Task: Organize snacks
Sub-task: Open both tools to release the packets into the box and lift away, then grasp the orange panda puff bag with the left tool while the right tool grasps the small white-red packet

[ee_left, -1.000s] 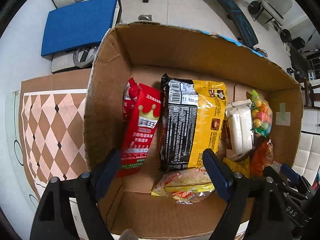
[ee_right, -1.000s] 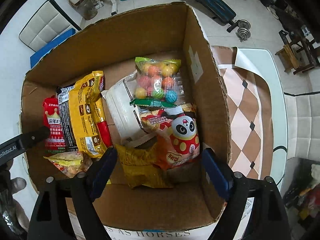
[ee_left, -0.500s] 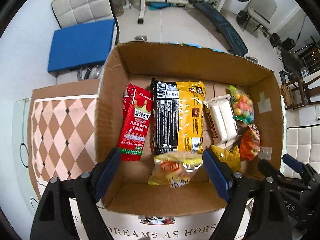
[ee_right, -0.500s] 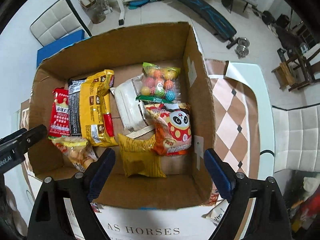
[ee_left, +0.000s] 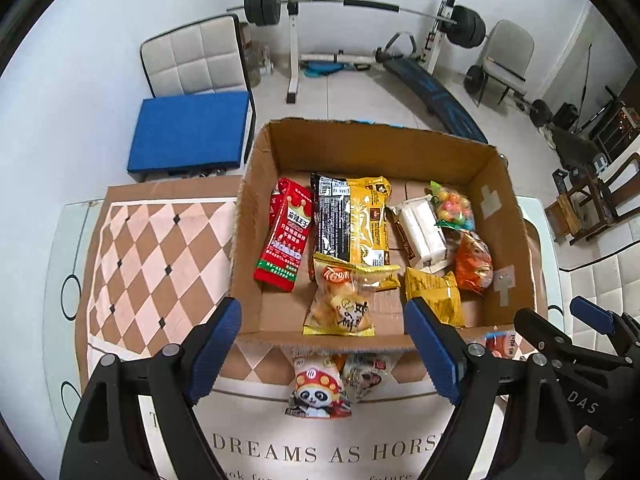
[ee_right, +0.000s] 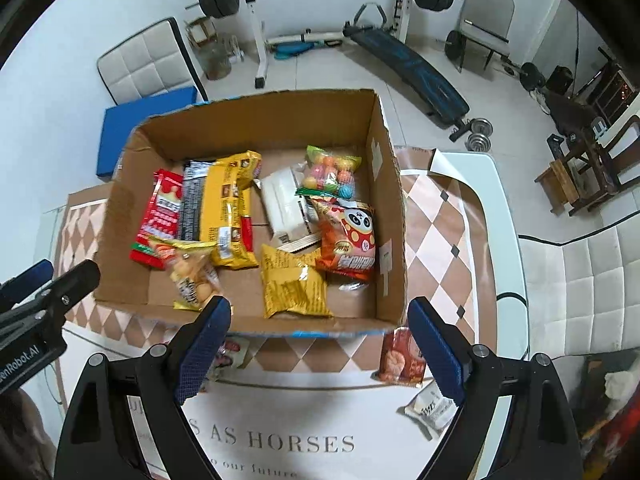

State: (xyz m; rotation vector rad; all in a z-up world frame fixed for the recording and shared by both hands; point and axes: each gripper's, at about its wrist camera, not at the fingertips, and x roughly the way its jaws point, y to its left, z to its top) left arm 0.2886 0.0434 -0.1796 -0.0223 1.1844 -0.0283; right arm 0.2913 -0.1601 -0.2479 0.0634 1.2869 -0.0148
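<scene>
Both grippers, left (ee_left: pixel 322 344) and right (ee_right: pixel 320 344), hang with jaws apart and empty over the box (ee_left: pixel 516 236); the panda packet (ee_left: pixel 318 394) at 6 o'clock is probably next.

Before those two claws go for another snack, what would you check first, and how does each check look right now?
1. Left gripper empty, jaws apart: ok.
2. Right gripper empty, jaws apart: ok.
3. Snacks left outside the cardboard box: ok, a panda packet and a red packet lie on the table in front of it.
4. Room in the box: ok, bare floor shows beside the yellow bag.
5. Grippers apart from each other: ok, the right one sits at the left view's right edge, not crossing.
6. More snacks under the grippers: cannot tell.
</scene>
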